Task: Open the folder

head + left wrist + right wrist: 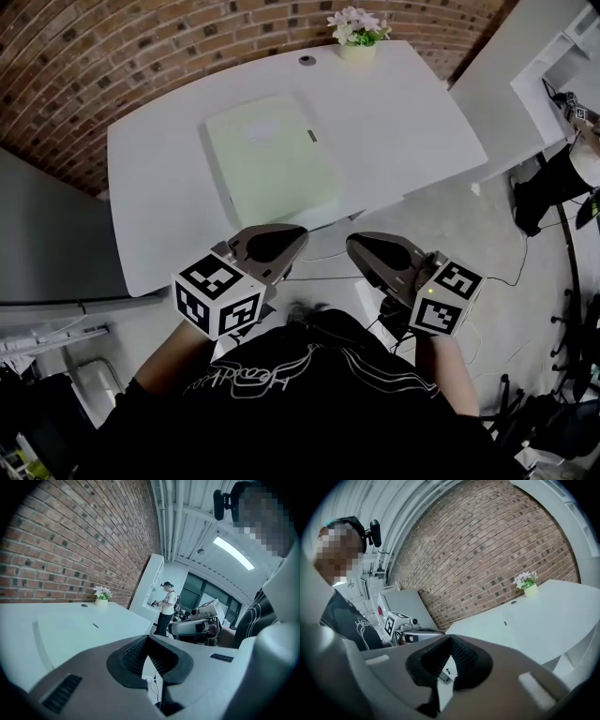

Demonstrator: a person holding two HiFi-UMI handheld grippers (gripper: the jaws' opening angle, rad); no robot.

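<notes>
I see the pale green rectangular folder (pixel 272 159) lying flat and closed on the white desk (pixel 159 187), in the upper middle of the head view. A small dark tab (pixel 312 136) sits near its right-hand edge. In the left gripper view the folder (pixel 79 630) spreads across the left middle of the frame. In the right gripper view it (pixel 487 630) lies at centre right.

My left tongs (pixel 281 239) sit low in the head view, at the desk's near edge just below the folder's lower corner and not touching it. In their own view the left tongs (pixel 149 656) are clenched, the ribbed pads meeting with nothing between them. My right tongs (pixel 361 246) hang beside them to the right, over the grey floor (pixel 469 225), clear of the desk. Seen in their own view, the right tongs (pixel 450 660) are clenched too, and empty.

A small pot of pale flowers (pixel 356 33) stands at the desk's far edge, at top centre, with a red brick wall (pixel 141 56) behind it. A round dark grommet (pixel 307 60) sits just left of the pot. In the left gripper view a person (pixel 165 609) stands in the background at a white counter.
</notes>
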